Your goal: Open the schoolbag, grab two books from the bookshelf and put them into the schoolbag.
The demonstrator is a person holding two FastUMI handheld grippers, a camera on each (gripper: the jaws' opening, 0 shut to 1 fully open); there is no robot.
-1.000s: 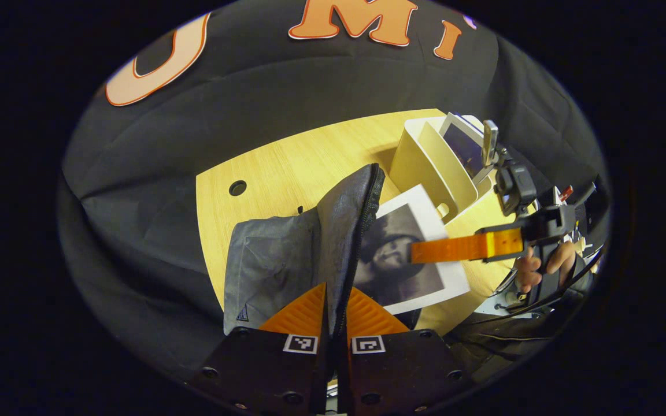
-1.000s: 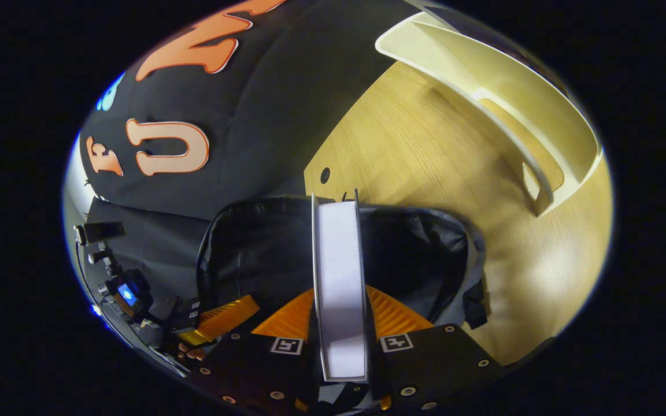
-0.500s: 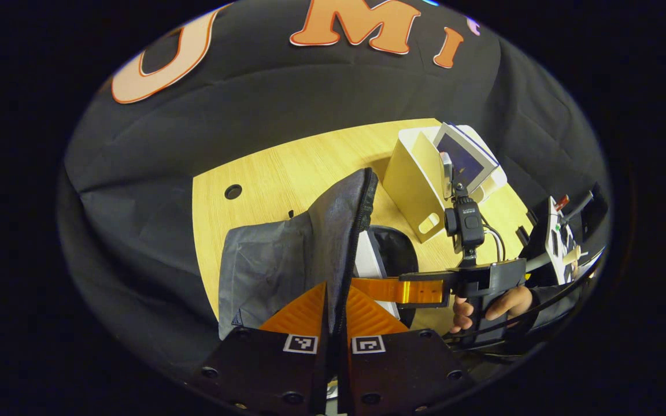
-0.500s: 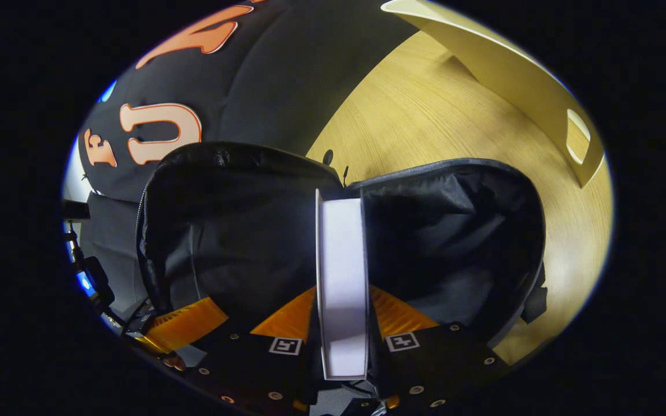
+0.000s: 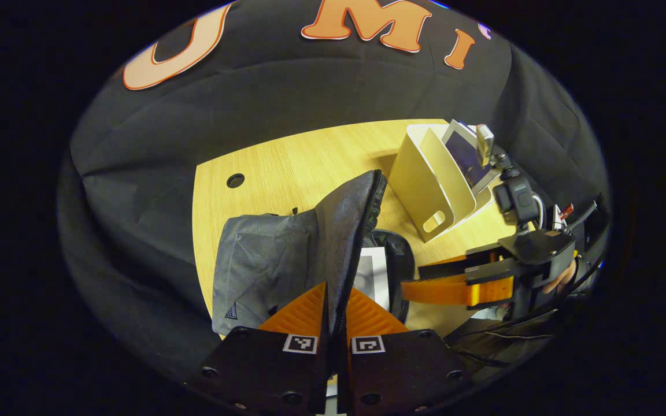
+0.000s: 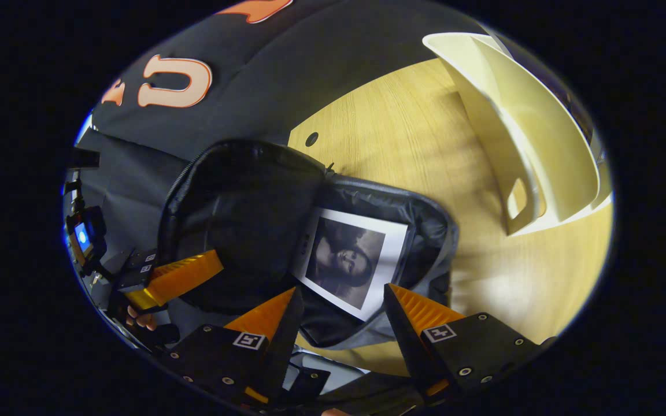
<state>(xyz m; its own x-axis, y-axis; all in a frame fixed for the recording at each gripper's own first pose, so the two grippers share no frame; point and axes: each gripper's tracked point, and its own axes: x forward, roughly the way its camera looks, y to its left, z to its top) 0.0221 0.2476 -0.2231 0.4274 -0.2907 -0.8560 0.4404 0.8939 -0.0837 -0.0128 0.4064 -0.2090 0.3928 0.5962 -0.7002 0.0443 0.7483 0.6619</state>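
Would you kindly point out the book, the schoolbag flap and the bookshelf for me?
book (image 6: 349, 262): right gripper view, middle of its photo cover.
schoolbag flap (image 5: 341, 231): left gripper view, grey outer fabric beside the zipper.
bookshelf (image 5: 425, 185): left gripper view, cream side wall.

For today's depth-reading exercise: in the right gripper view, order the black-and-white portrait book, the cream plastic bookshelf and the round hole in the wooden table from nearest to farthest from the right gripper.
1. Black-and-white portrait book: just ahead, lying inside the open bag.
2. Cream plastic bookshelf: to the right, standing on the table.
3. Round hole in the wooden table: beyond the bag, near the table's far edge.
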